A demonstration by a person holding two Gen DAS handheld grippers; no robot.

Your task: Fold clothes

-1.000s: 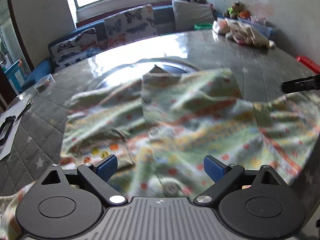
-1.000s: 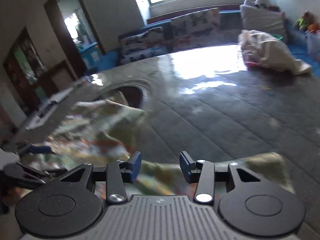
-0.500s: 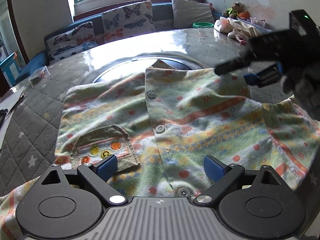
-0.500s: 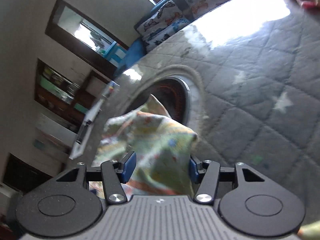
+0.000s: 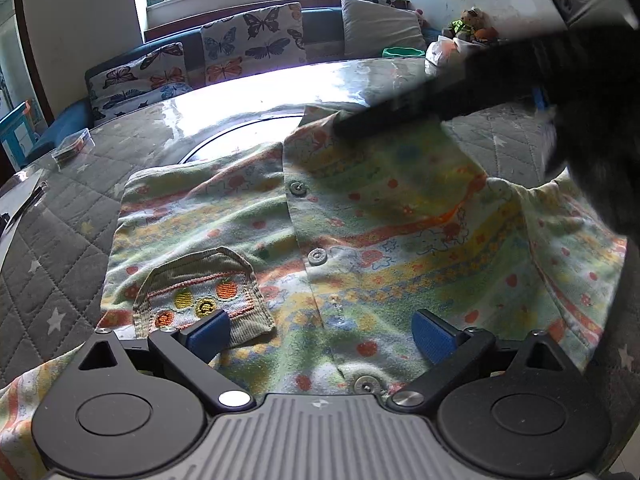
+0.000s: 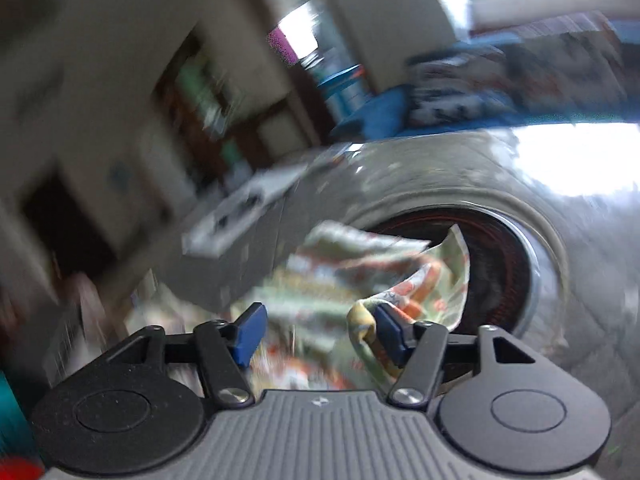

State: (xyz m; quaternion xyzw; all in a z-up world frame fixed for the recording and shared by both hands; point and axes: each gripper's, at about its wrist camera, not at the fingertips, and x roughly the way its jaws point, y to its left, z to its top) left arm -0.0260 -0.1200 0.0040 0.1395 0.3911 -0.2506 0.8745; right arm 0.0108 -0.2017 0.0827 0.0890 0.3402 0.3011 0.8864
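A child's green and yellow patterned shirt [image 5: 400,248] lies spread face up on the grey quilted table [image 5: 60,260], with its buttons down the middle and a corduroy pocket [image 5: 200,288] near me. My left gripper [image 5: 320,334] hovers open over the shirt's near hem, holding nothing. In the blurred right wrist view, my right gripper [image 6: 318,334] is open above the shirt [image 6: 340,272], and a fold of cloth rests against its right pad. One of its dark fingers [image 5: 400,108] crosses the shirt's far edge in the left wrist view.
A round glass inset [image 5: 240,136] sits in the table's middle, under the shirt's collar end. A small clear box [image 5: 74,146] and papers [image 5: 20,200] lie at the left. A pile of clothes [image 5: 440,46] sits far right. Butterfly cushions [image 5: 248,40] line the sofa behind.
The right gripper has swung in over the shirt's far right part and its jaws have widened. The shirt now lies flat and spread. The left gripper has hardly moved.
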